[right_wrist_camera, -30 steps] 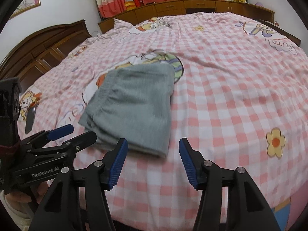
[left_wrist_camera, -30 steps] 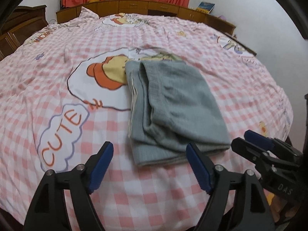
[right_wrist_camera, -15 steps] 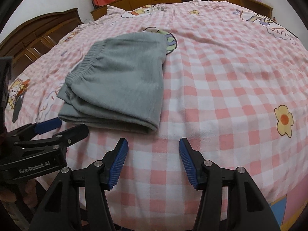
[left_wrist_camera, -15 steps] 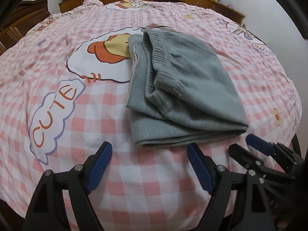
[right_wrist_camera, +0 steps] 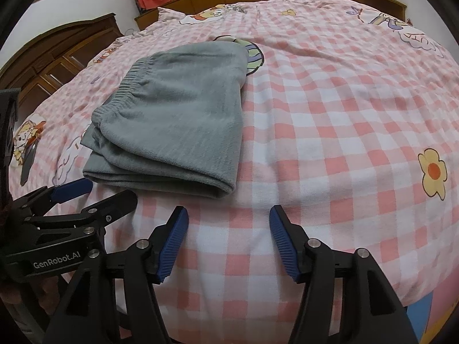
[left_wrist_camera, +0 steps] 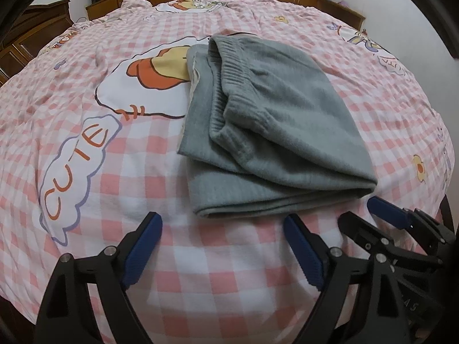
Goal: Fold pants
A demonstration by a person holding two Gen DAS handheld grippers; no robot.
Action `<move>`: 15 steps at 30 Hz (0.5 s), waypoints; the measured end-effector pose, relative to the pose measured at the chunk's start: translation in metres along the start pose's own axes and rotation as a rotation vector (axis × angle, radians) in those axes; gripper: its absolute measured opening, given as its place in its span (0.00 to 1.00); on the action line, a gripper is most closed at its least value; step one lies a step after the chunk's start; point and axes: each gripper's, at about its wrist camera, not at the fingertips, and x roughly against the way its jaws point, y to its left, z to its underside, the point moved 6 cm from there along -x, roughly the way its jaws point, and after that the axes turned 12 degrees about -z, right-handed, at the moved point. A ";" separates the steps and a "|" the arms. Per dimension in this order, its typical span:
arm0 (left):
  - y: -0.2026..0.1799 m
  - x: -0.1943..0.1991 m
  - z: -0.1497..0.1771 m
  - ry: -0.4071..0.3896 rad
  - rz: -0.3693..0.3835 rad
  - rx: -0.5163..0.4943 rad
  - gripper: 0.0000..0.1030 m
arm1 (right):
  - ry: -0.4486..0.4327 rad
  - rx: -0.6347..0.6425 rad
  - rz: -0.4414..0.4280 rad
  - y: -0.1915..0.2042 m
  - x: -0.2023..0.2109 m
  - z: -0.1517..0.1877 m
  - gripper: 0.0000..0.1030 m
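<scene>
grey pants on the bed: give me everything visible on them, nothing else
The grey pants are soft knit fabric, folded into a compact, roughly rectangular stack of several layers. The ribbed elastic waistband lies on top along one side, and the rounded fold edge faces the cameras. They lie flat on the pink checked bedspread, partly covering a cartoon print. Nothing else touches them.

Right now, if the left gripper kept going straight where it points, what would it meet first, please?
Probably the pink checked bedspread, just short of the folded grey pants; the opening left gripper has nothing between its fingers, though depth is unclear.
</scene>
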 end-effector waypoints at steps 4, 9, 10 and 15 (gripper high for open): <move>-0.001 -0.001 0.000 0.003 0.001 0.002 0.88 | -0.001 0.000 -0.001 0.001 -0.001 0.000 0.60; 0.000 -0.002 0.000 0.004 0.005 0.006 0.89 | -0.003 -0.005 -0.007 0.001 -0.001 0.000 0.60; 0.000 -0.002 0.000 0.004 0.005 0.006 0.89 | -0.003 -0.006 -0.007 0.001 -0.001 0.000 0.60; -0.001 -0.002 0.000 0.004 0.003 -0.001 0.89 | -0.002 -0.004 -0.006 0.001 -0.001 0.000 0.60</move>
